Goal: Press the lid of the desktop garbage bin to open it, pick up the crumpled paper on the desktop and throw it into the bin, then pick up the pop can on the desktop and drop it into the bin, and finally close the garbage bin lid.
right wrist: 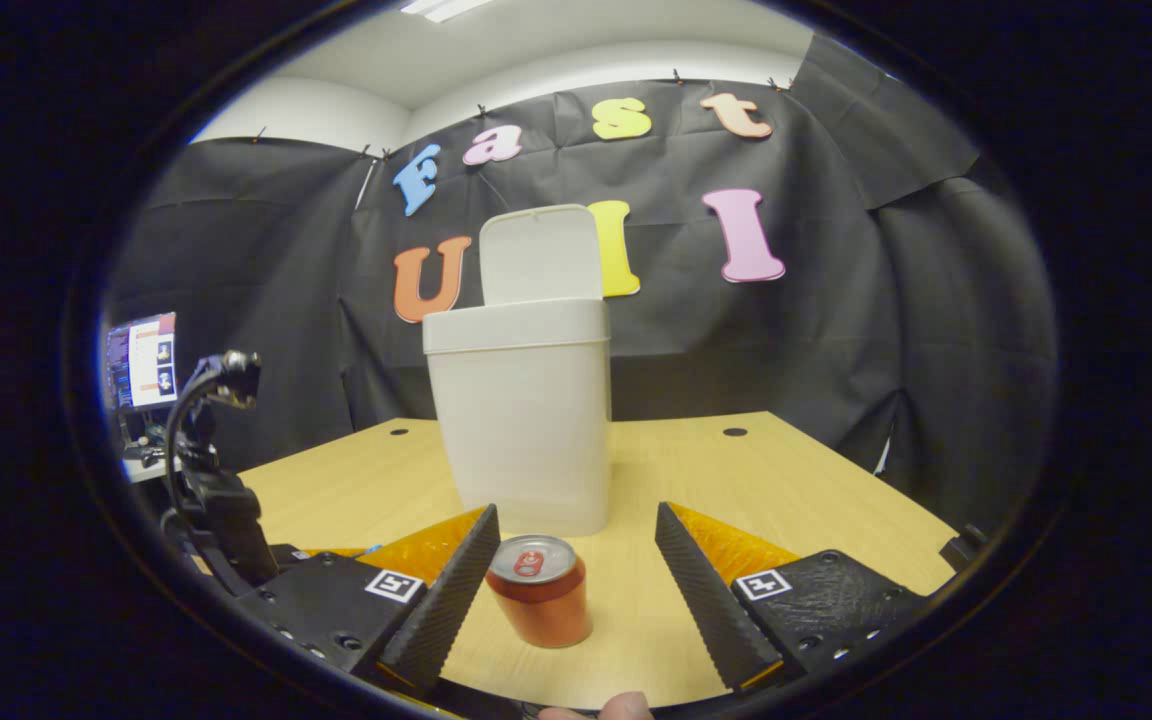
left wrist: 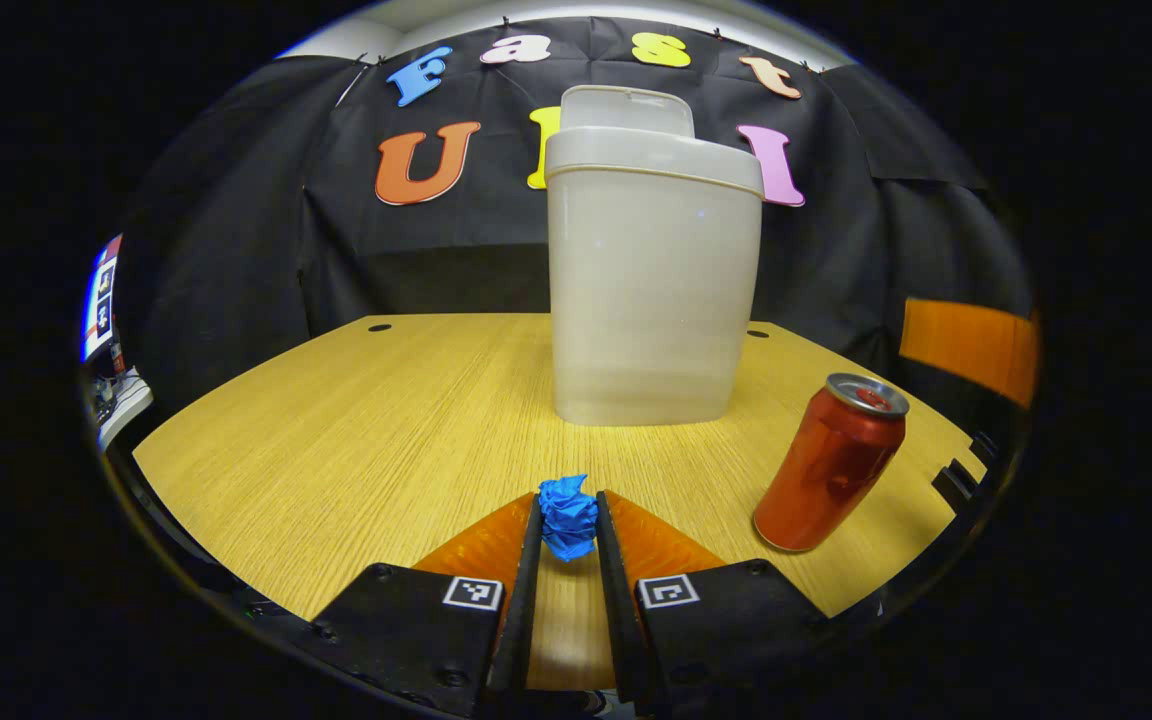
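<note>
On the tabletop (left wrist: 356, 430) the garbage bin (left wrist: 651, 290) stands with lid (right wrist: 541, 255) raised, the pop can (right wrist: 539, 590) waiting upright between the wide-open right tool (right wrist: 576, 580), while the left tool (left wrist: 568, 522) pinches the crumpled paper (left wrist: 568, 515), not yet binned.

Wooden table (left wrist: 356, 420), monitor (right wrist: 141, 372) beyond

You are seeing a blue paper (left wrist: 568, 515), a red can (left wrist: 829, 463) showing a silver top, a translucent white bin (left wrist: 651, 280), and a light woodgrain table (left wrist: 356, 440).
</note>
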The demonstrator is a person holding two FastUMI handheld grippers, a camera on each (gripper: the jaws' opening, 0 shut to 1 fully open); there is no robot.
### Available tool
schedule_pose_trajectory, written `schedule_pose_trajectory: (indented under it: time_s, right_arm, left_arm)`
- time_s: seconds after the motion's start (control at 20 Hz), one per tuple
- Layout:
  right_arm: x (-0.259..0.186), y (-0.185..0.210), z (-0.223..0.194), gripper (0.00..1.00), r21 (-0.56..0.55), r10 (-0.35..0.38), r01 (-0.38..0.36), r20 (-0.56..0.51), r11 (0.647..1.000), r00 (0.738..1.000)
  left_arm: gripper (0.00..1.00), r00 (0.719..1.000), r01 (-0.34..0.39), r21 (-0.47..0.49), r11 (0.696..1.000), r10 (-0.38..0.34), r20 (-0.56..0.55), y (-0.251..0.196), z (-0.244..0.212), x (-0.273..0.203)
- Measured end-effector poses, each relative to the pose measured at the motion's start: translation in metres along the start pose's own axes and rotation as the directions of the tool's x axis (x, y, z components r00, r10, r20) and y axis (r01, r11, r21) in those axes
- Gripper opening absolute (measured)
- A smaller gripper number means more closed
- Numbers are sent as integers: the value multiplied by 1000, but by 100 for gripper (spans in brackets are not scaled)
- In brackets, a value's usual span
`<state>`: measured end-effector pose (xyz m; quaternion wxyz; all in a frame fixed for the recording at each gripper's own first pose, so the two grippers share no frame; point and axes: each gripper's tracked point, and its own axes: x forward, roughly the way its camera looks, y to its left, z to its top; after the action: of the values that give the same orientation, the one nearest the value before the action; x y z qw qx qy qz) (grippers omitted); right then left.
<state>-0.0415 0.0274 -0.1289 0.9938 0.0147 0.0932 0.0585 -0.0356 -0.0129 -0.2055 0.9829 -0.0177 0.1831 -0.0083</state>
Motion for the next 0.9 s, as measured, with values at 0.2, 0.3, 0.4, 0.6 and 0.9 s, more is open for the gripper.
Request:
schedule_pose_trajectory:
  time_s: [0.2,0.3,0.4,0.6,0.9]
  right_arm:
    - [6,11,-21,97,-33,-11,10,-30,999,1000]
    - [10,16,-34,97,-28,-6,5,-56,1000,998]
    - [15,18,-46,98,-24,-7,5,-83,1000,997]
    - [26,16,-72,98,-11,-14,13,-153,1000,988]
    - [33,11,-96,97,0,-33,34,-228,999,973]
  left_arm:
    - [36,998,-27,-19,999,28,61,15,29,-9]
    - [36,994,-41,-16,999,42,96,22,43,-12]
    - [35,991,-54,-8,998,55,126,28,55,-15]
    - [35,984,-53,-8,999,54,172,32,80,-22]
    - [35,969,-46,-2,999,45,245,32,117,-26]
